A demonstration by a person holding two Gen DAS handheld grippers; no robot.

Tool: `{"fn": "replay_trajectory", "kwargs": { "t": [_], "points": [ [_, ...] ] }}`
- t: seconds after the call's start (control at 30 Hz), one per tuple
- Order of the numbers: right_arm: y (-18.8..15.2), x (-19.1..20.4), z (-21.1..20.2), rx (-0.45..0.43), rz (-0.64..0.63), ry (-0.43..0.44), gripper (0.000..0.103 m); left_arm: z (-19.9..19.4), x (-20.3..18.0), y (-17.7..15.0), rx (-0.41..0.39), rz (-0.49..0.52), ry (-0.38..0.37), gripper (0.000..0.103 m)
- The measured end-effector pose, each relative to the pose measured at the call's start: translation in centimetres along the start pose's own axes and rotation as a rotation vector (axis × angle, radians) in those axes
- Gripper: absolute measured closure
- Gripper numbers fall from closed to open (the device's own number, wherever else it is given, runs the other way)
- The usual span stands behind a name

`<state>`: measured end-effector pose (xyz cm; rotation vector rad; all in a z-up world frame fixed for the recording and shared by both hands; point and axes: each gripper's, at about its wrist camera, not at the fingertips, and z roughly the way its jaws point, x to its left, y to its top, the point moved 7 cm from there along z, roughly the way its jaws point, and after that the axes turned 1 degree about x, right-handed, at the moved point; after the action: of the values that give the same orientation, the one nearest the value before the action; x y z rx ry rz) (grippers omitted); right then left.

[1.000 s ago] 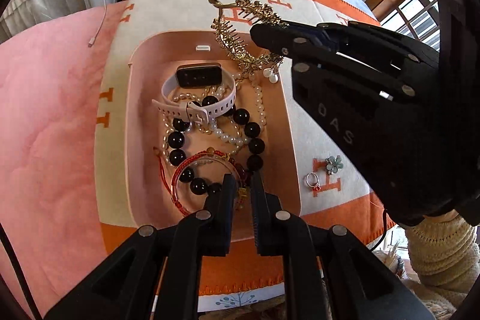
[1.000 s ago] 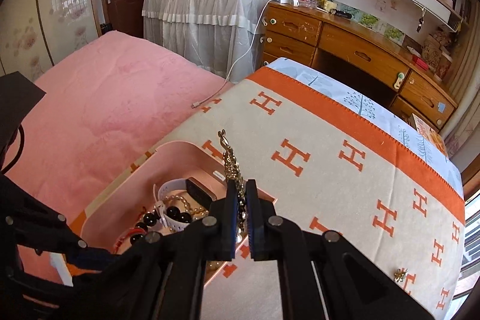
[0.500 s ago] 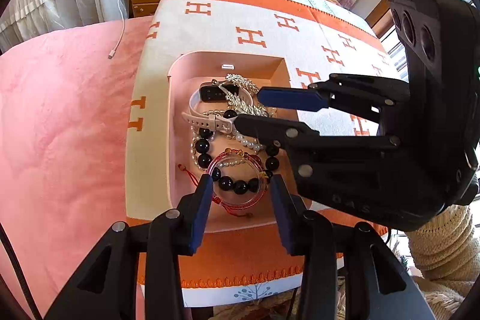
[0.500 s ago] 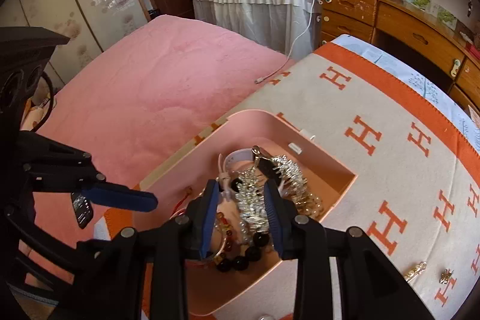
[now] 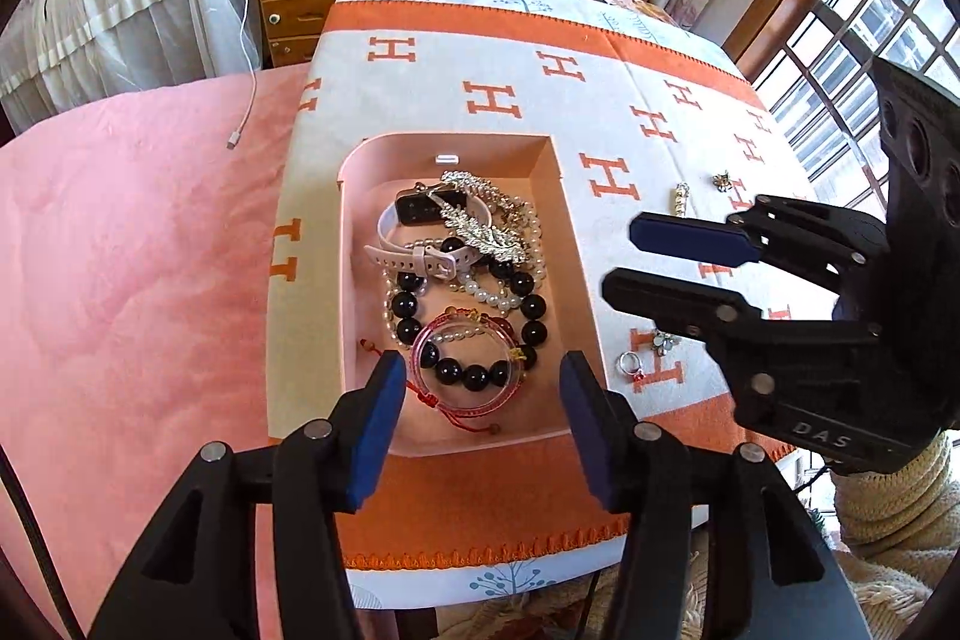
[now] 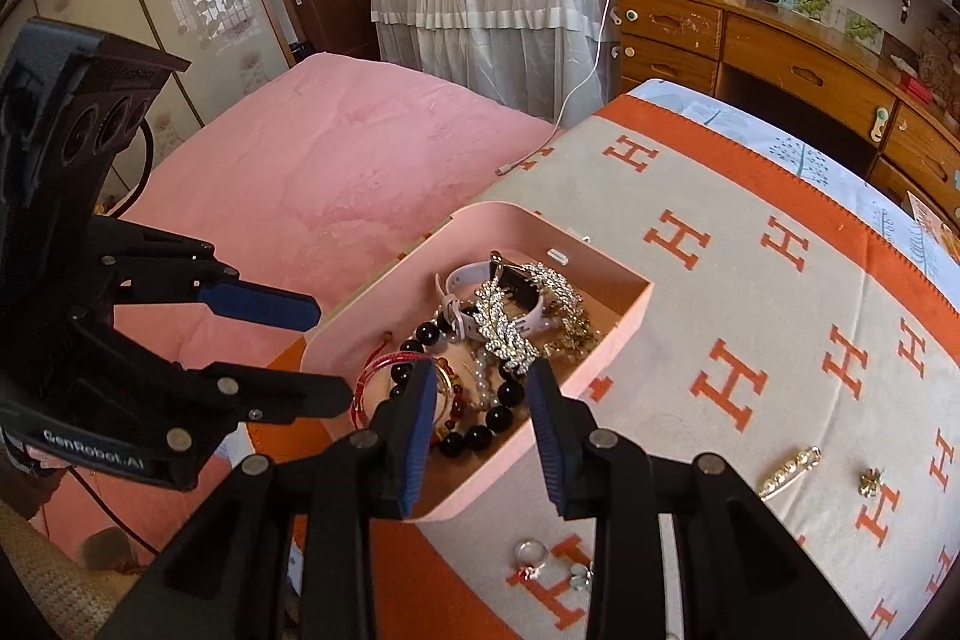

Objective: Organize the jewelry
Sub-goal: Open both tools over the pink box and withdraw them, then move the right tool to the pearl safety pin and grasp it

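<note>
Left wrist view alone shows red cord bracelet (image 5: 459,403), perhaps knotted, in pink box (image 5: 573,244)

The orange-and-cream blanket (image 5: 498,100) on the counter is covered in big orange "H" letters. The right claw (image 5: 654,256) has "DAS" printed on its body, and the left claw (image 6: 312,352) reads "GenRobot.AI" on its side.

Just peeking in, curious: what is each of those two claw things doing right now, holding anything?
Left gripper: jaws opening, nothing between them.
Right gripper: open, holding nothing; the tiara lies in the pink box.
</note>
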<state>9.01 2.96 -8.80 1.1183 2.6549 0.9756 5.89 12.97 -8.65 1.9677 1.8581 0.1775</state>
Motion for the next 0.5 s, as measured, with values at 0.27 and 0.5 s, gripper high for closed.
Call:
{"fn": "replay_trajectory", "kwargs": {
  "t": [0.27,0.5],
  "points": [
    [-2.7,-2.5,-5.1,-0.03,0.105,-0.046,0.071,-1.2,-3.6,-0.3,-0.027,0.082,0.008,0.042],
    [-4.0,-6.5,-10.9,-0.109,0.236,-0.126,0.071,-2.6,-7.6,0.0,-0.07,0.181,0.029,0.036]
  ]
}}
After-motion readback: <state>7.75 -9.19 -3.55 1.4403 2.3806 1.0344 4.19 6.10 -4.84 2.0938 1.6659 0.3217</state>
